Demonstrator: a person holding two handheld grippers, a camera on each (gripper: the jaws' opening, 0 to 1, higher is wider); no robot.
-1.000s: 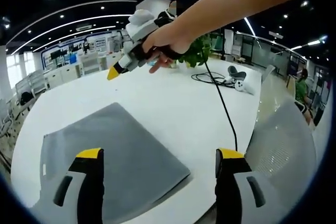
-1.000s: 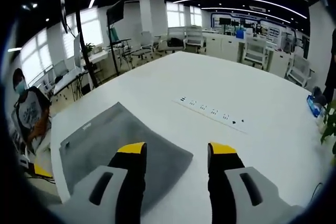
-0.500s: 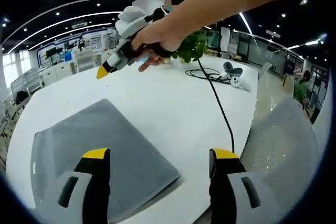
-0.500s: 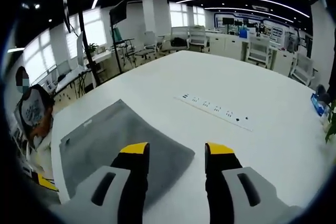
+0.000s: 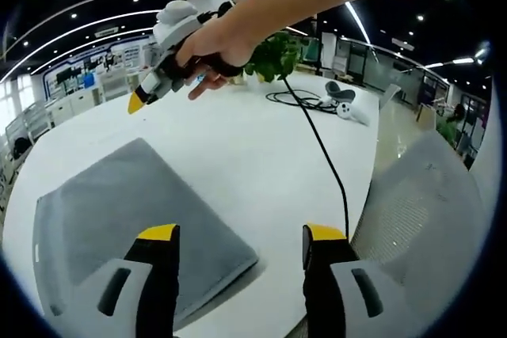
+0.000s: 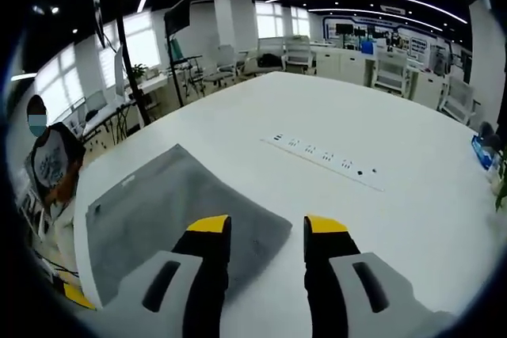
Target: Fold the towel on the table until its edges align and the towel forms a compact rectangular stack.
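Towel [image 5: 119, 211] lies folded flat on white table [image 5: 261, 156].

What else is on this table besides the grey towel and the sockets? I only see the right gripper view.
Observer: The left gripper view shows a black cable trailing across the white table, apart from the towel.
Operator: Anything beside the table?
Observer: A grey mesh chair stands at the table's edge.
Operator: And who holds my gripper?
Observer: A person's hand holds the right gripper in the air above the table, beyond the towel.
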